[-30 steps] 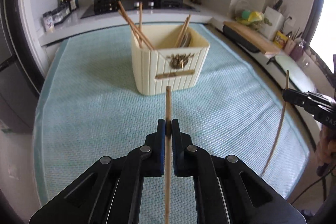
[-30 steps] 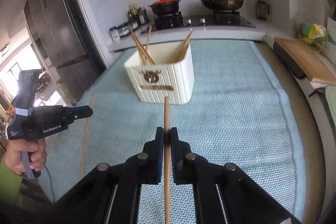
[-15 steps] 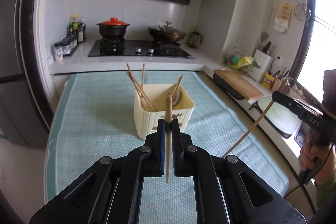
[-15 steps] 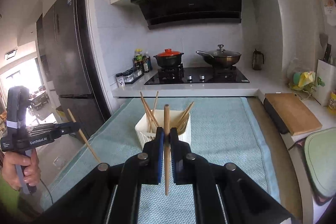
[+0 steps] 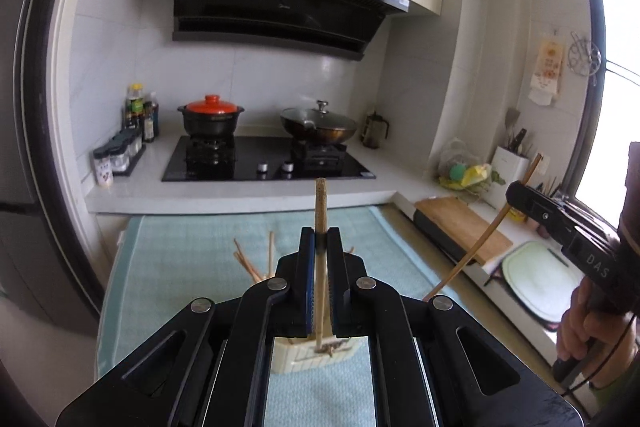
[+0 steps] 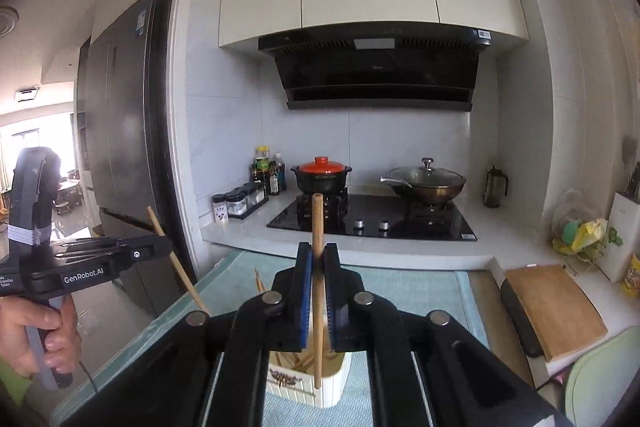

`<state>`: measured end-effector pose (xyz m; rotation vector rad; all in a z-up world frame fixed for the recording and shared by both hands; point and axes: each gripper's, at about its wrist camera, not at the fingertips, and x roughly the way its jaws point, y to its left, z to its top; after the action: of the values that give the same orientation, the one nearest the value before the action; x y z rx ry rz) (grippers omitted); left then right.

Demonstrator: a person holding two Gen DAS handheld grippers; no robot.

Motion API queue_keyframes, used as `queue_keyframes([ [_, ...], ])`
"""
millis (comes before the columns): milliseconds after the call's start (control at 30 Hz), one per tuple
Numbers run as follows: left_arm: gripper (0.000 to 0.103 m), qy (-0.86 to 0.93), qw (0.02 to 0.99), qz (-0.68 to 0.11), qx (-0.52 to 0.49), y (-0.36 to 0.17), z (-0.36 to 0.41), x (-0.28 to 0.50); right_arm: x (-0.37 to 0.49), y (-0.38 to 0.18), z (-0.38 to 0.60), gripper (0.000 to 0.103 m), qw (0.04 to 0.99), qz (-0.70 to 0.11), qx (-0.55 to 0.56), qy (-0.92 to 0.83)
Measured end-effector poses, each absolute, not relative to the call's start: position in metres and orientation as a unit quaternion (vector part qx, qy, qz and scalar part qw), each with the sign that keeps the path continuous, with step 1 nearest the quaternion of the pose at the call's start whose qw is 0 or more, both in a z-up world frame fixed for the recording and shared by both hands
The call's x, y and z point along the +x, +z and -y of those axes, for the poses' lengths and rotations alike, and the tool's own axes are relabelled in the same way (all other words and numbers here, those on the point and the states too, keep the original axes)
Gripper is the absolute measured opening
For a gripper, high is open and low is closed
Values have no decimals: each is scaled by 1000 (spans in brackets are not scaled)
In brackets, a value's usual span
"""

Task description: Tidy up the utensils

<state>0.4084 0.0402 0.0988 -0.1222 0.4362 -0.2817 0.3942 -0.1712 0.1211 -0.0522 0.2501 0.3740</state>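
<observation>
Left wrist: chopstick (image 5: 320, 203) upright between clamped left claw (image 5: 321, 247) pads.

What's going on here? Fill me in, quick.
A person is sorting chopsticks with a claw in each hand. The left claw is shut on one chopstick, and the right claw is shut on another chopstick. Both are held above the cream holder on the blue mat, which already has several chopsticks standing in it. Neither held chopstick is in the holder yet.
</observation>
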Motion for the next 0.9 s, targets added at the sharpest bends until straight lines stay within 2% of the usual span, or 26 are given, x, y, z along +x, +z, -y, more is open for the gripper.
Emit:
queue_keyframes([
  [167, 3, -133, 961, -235, -57, 79, -29, 457, 443, 107, 153, 6, 970, -132, -26, 203],
  [467, 3, -123, 935, -328, -61, 0, -22, 519, 550, 4, 134, 6, 922, -305, 17, 238],
  [733, 7, -113, 926, -356, -64, -27, -26, 539, 612, -49, 133, 10, 883, -390, 84, 247],
  [800, 22, -113, 927, -353, -60, -25, -27, 535, 620, -50, 133, 10, 883, -393, 87, 240],
  [833, 41, -110, 929, -349, -57, -23, -28, 531, 621, -48, 133, 11, 885, -391, 86, 237],
  [867, 60, -105, 932, -343, -53, -19, -29, 526, 620, -44, 134, 22, 887, -387, 86, 236],
  [900, 67, -101, 936, -333, -48, -15, -31, 520, 616, -37, 136, 40, 892, -378, 86, 234],
])
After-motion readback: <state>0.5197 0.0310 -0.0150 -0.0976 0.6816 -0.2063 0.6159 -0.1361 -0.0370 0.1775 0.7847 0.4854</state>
